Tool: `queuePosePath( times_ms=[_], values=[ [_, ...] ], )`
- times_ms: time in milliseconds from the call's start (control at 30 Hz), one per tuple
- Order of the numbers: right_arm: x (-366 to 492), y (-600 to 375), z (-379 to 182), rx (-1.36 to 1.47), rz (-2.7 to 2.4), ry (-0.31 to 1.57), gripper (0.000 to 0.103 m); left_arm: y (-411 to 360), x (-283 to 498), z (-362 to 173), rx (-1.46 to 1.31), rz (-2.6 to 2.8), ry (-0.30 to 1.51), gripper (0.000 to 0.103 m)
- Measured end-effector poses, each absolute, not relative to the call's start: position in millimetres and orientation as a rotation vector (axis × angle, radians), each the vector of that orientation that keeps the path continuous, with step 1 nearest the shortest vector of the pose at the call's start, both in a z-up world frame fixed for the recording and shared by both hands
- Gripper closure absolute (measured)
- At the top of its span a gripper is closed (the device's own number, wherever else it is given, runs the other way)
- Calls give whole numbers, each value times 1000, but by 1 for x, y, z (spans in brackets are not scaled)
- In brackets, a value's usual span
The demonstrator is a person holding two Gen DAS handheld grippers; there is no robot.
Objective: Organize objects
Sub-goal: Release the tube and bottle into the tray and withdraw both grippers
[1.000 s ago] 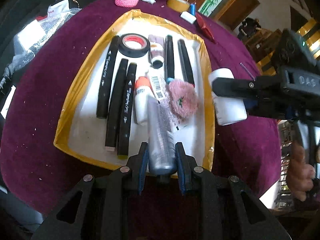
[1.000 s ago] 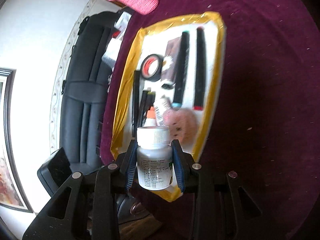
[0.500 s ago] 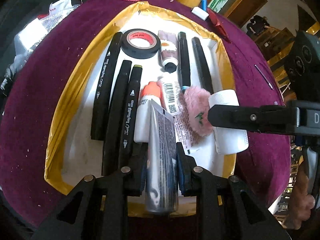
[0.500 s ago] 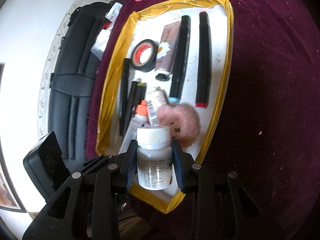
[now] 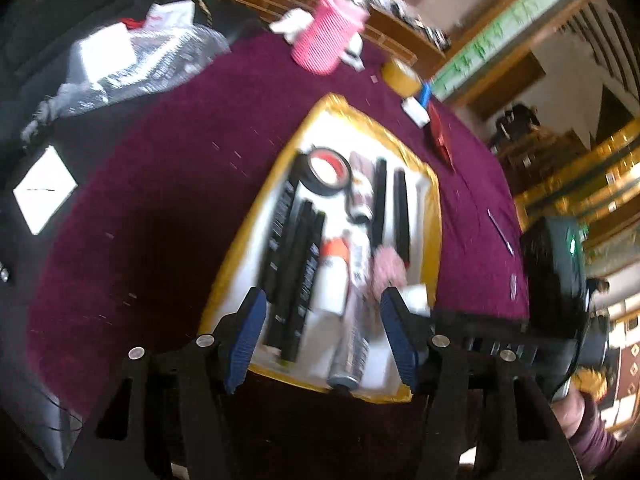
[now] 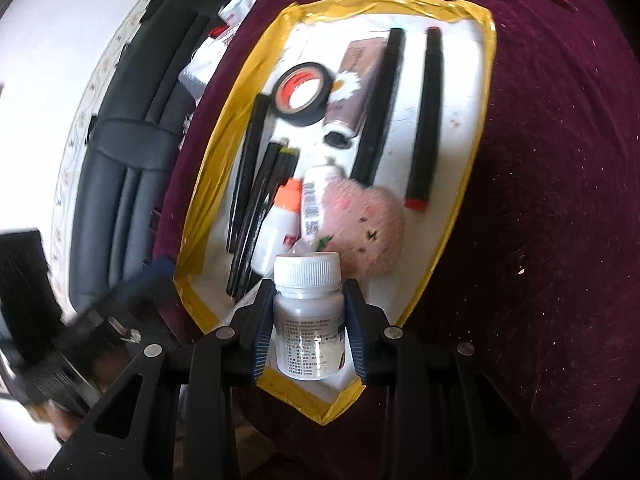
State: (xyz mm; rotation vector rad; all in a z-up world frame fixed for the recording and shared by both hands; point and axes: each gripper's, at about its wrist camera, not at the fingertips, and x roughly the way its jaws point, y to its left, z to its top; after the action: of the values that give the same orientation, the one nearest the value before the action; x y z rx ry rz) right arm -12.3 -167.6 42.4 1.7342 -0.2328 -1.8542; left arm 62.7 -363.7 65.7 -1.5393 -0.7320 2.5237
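The white bottle point(image 6: 309, 320) sat clamped between the blue pads of the right gripper point(image 6: 308, 328), low in the centre of the right wrist frame, upright with its ribbed white cap above the pads and its printed label facing the camera. It hung over the near corner of the yellow-edged tray point(image 6: 472, 184), not yet set down.

In the left wrist frame the left gripper point(image 5: 322, 336) had just been opening; its pads stood well apart. The silver tube point(image 5: 352, 344) lay between them on the tray floor, touched by neither pad, its dark cap pointing toward the bottom of the frame.

The tray held black markers point(image 6: 376, 108), a roll of black tape point(image 6: 304, 94), a brown tube point(image 6: 352, 88), an orange-capped bottle point(image 6: 282, 224), a barcoded white tube point(image 6: 314, 204) and a pink pompom point(image 6: 368, 228), crowded through the middle of the frame. The bare white floor was at the lower right of the tray, next to the pompom.

The bottle looked like light, stiff plastic with smooth sides, so it would probably slip if the squeeze were slack, and the label gave little friction. The hold across the body below the cap seemed the right one: the shoulder under the cap would catch on the pads if it slid. Laid on its side it would likely roll; stood on its flat base it should stay
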Motion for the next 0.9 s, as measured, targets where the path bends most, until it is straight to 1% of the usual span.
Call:
queuePosePath(
  times_ms=[167, 233, 267, 300, 367, 400, 467, 533, 600, 700, 800, 900],
  values=[
    [-1, -183, 34, 1752, -1852, -115, 71, -374, 61, 67, -1518, 2557, -779, 49],
    [0, -186, 38, 1728, -1910, -43, 71, -375, 60, 64, -1520, 2549, -791, 49],
    [1, -185, 40, 1720, -1921, -25, 69, -375, 60, 62, -1526, 2543, -802, 49],
    [1, -186, 45, 1702, -1939, -10, 61, -376, 60, 62, -1529, 2540, -806, 49],
    [2, -184, 52, 1672, -1965, -10, 52, -378, 60, 61, -1526, 2543, -817, 49],
    [2, -183, 57, 1655, -1984, -20, 51, -380, 61, 62, -1522, 2550, -822, 49],
    [1, -180, 66, 1613, -1998, -78, 51, -386, 64, 66, -1501, 2571, -839, 49],
    [-2, -175, 71, 1569, -1917, -221, 51, -398, 67, 72, -1467, 2608, -875, 49],
    [-8, -177, 63, 1580, -1714, -422, 51, -410, 71, 77, -1440, 2640, -912, 49],
    [-10, -192, 46, 1606, -1450, -603, 51, -431, 81, 83, -1402, 2703, -965, 49],
    [0, -214, 28, 1646, -1246, -636, 51, -448, 90, 85, -1391, 2745, -1007, 49],
    [8, -231, 15, 1697, -1231, -561, 51, -453, 94, 81, -1400, 2754, -1032, 49]
  ],
)
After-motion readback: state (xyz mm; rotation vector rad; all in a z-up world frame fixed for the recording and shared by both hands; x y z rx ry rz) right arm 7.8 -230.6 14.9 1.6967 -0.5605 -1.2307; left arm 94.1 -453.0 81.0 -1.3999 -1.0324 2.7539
